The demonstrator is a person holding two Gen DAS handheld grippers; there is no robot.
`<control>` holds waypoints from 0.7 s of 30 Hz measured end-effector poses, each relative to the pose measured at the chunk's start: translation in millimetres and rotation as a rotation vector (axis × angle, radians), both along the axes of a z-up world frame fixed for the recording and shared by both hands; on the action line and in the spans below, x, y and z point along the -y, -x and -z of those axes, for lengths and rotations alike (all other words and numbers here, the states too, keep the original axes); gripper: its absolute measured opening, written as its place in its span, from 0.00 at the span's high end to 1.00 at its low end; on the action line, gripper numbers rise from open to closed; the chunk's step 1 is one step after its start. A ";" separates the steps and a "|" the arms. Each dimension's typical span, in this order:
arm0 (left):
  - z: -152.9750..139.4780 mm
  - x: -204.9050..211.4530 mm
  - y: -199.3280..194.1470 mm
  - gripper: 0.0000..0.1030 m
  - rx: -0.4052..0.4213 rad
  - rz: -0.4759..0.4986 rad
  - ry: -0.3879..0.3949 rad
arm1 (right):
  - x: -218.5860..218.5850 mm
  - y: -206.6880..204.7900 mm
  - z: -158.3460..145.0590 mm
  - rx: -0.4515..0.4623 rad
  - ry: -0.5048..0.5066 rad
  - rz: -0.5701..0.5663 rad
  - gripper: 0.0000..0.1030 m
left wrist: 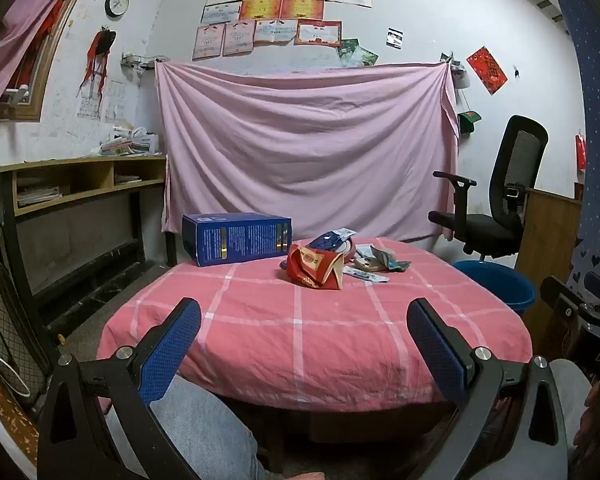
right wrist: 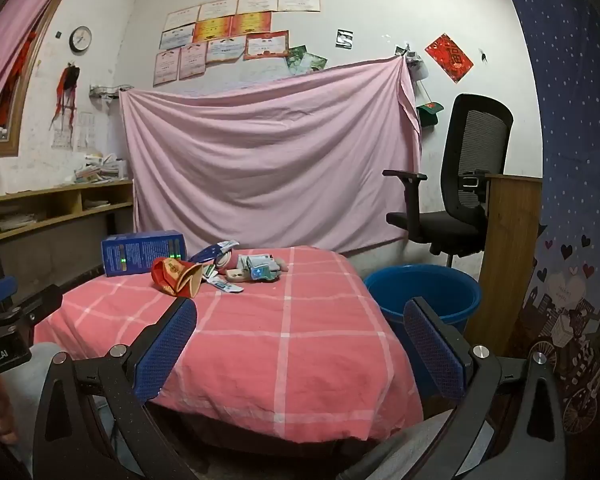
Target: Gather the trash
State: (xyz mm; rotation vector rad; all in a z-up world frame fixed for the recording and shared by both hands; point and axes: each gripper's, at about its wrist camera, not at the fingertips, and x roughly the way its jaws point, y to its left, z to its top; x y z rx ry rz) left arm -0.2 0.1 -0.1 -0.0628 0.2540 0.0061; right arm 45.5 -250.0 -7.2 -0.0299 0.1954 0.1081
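Filling the middle of both views, the bench [left wrist: 300, 328] under its pink checked cloth carries a blue box [left wrist: 236, 238] at its far edge, trash [left wrist: 332, 260] just beside that box, a blue bucket [right wrist: 424, 292] beside the bench, while both left gripper [left wrist: 300, 344] and right gripper [right wrist: 300, 344] hover near it, fingers spread, empty.
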 end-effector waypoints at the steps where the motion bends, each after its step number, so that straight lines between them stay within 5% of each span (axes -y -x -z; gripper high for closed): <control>1: 0.0 -0.1 0.2 0.02 -0.001 0.000 0.001 | 0.0 -0.1 0.0 -0.002 0.000 0.000 0.00; 21: 0.8 -1.4 -1.1 0.02 -0.015 -0.003 0.003 | 0.1 -0.6 0.6 -0.002 -0.005 0.000 0.00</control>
